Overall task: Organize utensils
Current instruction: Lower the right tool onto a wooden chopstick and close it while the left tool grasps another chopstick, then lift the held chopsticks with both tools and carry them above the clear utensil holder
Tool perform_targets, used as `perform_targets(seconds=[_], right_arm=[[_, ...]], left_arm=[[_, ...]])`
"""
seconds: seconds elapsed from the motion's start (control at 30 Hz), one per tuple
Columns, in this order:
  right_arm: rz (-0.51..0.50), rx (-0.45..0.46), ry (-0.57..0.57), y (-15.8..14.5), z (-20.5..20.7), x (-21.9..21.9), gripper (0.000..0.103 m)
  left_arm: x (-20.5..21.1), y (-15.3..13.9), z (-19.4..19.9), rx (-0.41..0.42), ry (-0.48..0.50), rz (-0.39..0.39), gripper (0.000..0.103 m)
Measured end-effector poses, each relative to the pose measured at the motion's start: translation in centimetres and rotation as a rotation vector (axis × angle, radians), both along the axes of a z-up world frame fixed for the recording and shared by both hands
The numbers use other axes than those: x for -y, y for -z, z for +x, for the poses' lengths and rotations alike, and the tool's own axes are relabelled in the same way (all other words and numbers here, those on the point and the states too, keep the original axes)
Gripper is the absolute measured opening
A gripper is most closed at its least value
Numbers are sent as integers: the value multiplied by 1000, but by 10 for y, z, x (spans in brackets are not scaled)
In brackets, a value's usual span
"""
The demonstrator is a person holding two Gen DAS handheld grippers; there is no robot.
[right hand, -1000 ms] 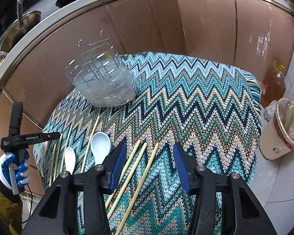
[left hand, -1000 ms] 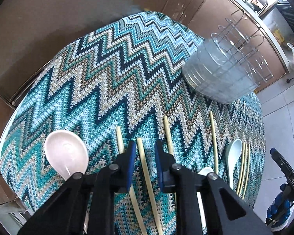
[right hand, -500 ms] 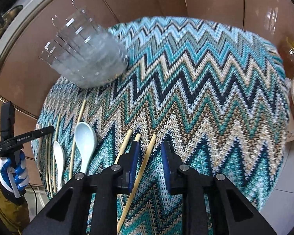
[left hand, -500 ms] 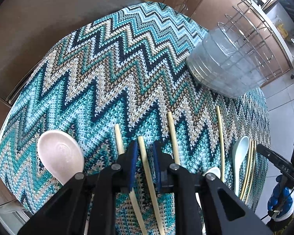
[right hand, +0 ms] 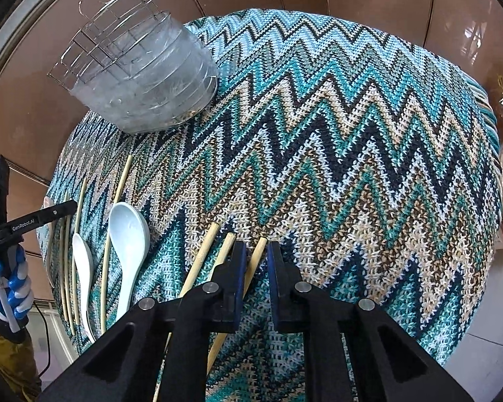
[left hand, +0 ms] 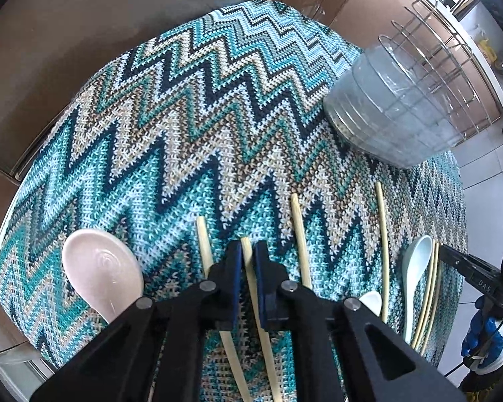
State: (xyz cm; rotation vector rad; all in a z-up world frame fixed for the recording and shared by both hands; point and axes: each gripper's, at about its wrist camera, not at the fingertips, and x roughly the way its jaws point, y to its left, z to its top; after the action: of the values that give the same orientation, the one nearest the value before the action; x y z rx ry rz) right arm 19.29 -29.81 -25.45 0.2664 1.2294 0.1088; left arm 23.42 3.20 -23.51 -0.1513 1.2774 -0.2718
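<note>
My left claw (left hand: 248,268) is clamped on one chopstick (left hand: 251,274) lying on the table (left hand: 184,134); my right claw (right hand: 255,261) nearly pinches another chopstick (right hand: 256,254). I should lift level toward the holder (right hand: 144,73).

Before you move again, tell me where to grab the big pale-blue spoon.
Take the pale-blue spoon by its narrow handle, coming from above with the right tongs straddling it crosswise. It lies flat, bowl up; the bowl is too wide and a chopstick lies along its left edge.
</note>
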Motion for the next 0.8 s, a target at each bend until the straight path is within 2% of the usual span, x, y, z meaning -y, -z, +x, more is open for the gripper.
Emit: perform_targets(seconds=[0.13,0.3,0.57,0.8], right_arm=[[29,17,13,-2,-7,9,10],[59,59,13,-14,-19,22,9],[79,174,1,-51,-52,31,8],[57,265,-18,-83,-76,18,8]], left_arm=[[-2,-1,-2,9,-8,-11,6],[-10,-15,-7,59,-15,-52,5],[-16,-50,-25,187,-9,-63,5],[-17,-74,-42,270,-13,-69,5]])
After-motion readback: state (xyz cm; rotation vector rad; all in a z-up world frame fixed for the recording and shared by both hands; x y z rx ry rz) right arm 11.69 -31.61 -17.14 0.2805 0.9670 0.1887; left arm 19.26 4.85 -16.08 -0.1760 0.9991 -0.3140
